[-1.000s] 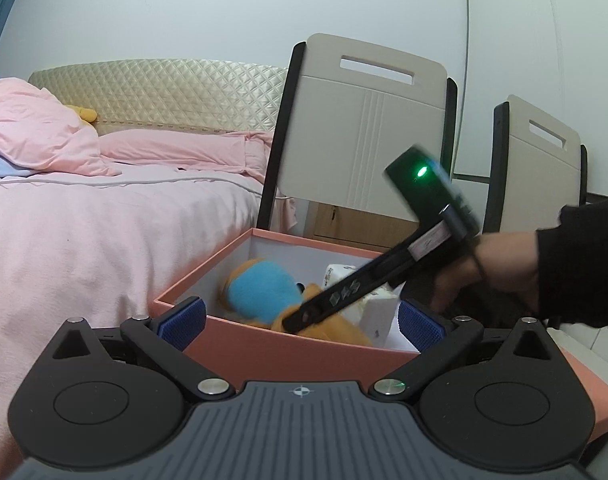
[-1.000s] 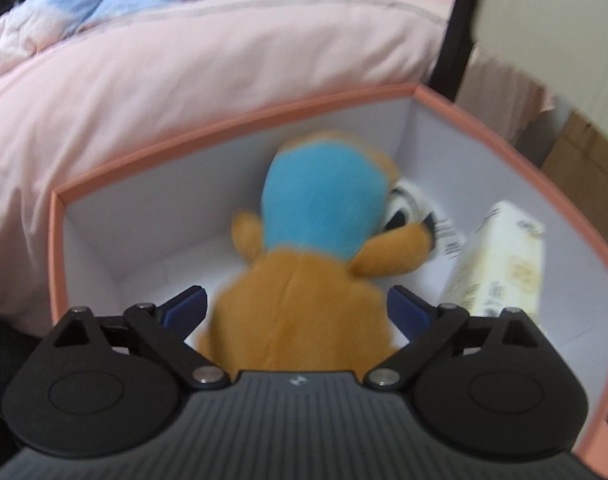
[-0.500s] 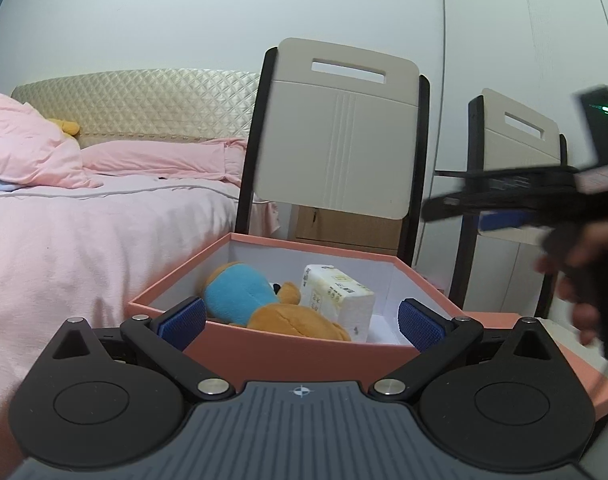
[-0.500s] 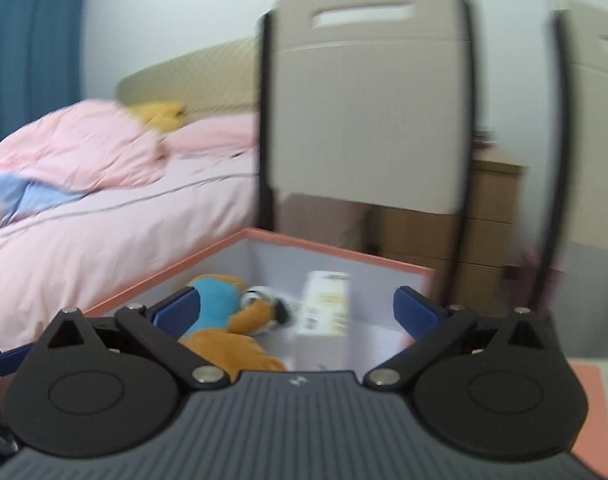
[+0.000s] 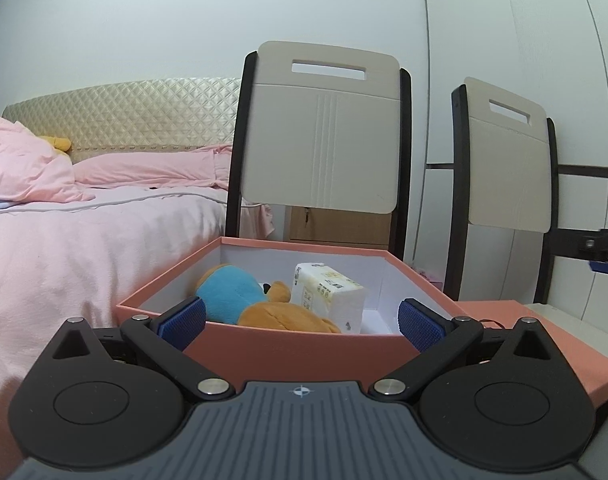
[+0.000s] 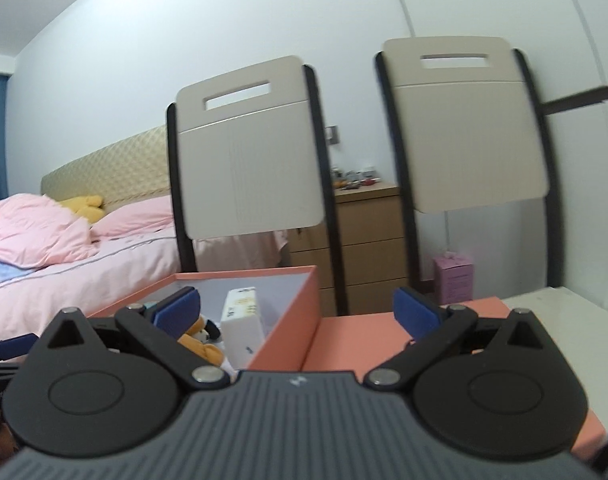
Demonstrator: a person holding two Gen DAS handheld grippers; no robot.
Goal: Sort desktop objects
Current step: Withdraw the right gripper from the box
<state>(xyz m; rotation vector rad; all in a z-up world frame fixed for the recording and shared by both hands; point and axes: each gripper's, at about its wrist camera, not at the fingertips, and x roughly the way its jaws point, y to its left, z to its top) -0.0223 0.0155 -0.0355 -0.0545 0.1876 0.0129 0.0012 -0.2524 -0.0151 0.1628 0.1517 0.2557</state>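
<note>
A salmon-pink box (image 5: 296,350) stands open in front of my left gripper (image 5: 300,324), which is open and empty just short of the front wall. Inside lie a blue and orange plush toy (image 5: 240,300) and a white tissue pack (image 5: 328,294) leaning beside it. The box's lid (image 5: 544,336) lies flat to the right. My right gripper (image 6: 296,312) is open and empty, facing the box's right wall (image 6: 292,328) and the lid (image 6: 364,344). From there the tissue pack (image 6: 242,328) and part of the plush toy (image 6: 198,340) show inside the box.
Two beige folding chairs (image 5: 320,140) (image 5: 508,168) stand behind the box. A bed with pink bedding (image 5: 84,248) fills the left. A wooden drawer unit (image 6: 364,240) and a small pink carton (image 6: 452,280) sit by the wall. A white tabletop (image 6: 564,312) extends right.
My right gripper has pulled up out of the box, away from the plush toy, and swung to the right over the lid. The left gripper's view has turned slightly right.
</note>
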